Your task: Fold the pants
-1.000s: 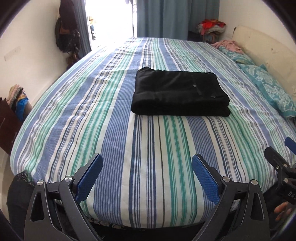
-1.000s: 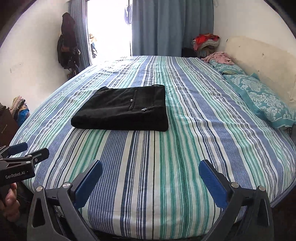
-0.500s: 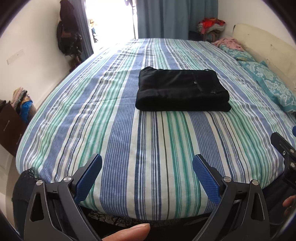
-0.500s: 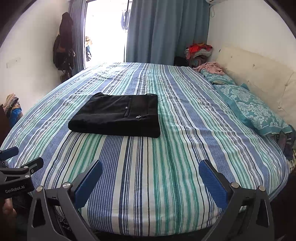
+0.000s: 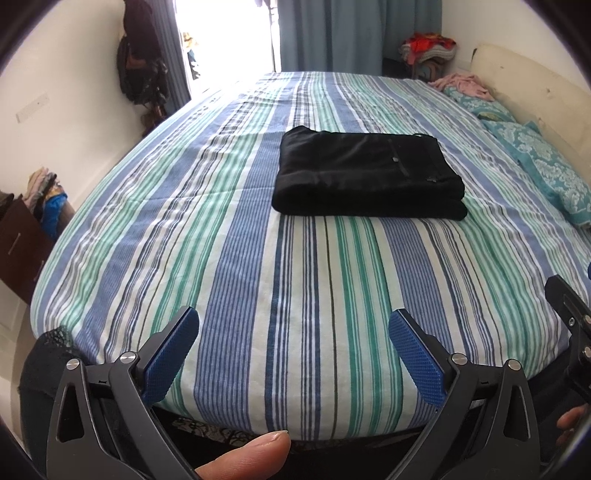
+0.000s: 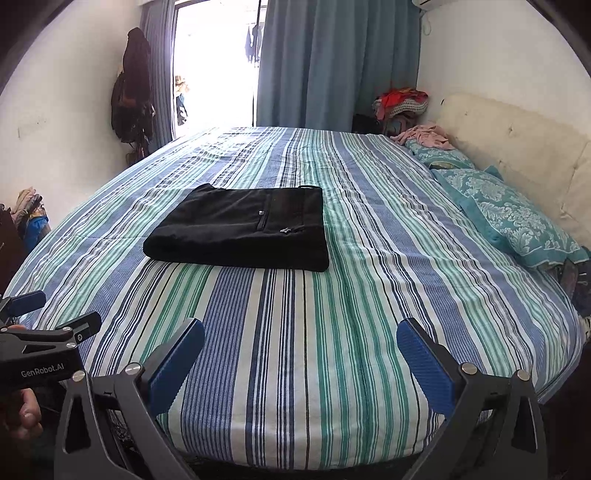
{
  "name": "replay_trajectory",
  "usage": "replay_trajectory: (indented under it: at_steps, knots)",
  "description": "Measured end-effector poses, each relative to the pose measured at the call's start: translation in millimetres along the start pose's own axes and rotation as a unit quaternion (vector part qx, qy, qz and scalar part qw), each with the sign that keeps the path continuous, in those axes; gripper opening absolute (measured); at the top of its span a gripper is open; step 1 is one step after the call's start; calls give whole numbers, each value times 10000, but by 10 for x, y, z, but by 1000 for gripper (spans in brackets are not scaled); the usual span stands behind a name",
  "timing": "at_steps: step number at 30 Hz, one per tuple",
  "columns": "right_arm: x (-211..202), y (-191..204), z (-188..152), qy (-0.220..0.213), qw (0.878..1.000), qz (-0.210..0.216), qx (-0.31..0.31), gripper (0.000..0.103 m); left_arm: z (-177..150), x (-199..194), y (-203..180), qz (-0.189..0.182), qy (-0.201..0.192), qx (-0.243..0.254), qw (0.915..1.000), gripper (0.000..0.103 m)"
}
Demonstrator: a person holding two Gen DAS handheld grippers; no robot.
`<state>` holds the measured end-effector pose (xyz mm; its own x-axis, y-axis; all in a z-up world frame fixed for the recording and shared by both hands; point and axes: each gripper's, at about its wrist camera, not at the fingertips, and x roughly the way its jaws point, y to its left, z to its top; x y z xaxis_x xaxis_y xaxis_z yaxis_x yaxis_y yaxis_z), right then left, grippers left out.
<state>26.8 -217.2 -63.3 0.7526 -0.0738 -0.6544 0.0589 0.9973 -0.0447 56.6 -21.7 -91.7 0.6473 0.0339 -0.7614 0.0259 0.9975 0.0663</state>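
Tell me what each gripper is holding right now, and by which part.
Nothing is held. The left gripper and right gripper are both open and apart from the folded black pants, which lie alone on the striped bed.

We have two fisheye views, one riding on each gripper, both looking forward between their own blue fingertips from just past the near edge of the bed (image 5: 258, 280). Our left wrist view sits low over that edge and faces across the striped cover toward the far edge and the curtain (image 5: 354, 33). Our right wrist view stands a little to the right, its aim somewhat higher, so we see more wall and curtain. Both share the whole bed, the folded pants (image 5: 365, 173) near its middle, well away from either lens, the pillows along the right edge and the bright doorway. Each view catches the other gripper at its side margin.
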Motion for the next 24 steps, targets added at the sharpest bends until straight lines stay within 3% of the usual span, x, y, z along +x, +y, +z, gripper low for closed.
replay_trajectory:
  at_steps: [12, 24]
  knots:
    - [4, -29, 4, 26, 10000, -29, 46, 103, 6, -4, -25, 143, -63, 149, 9998, 103]
    - [-88, -102, 38, -157, 9997, -85, 190, 103, 1, -27, -1, 21, -60, 97, 9999, 102]
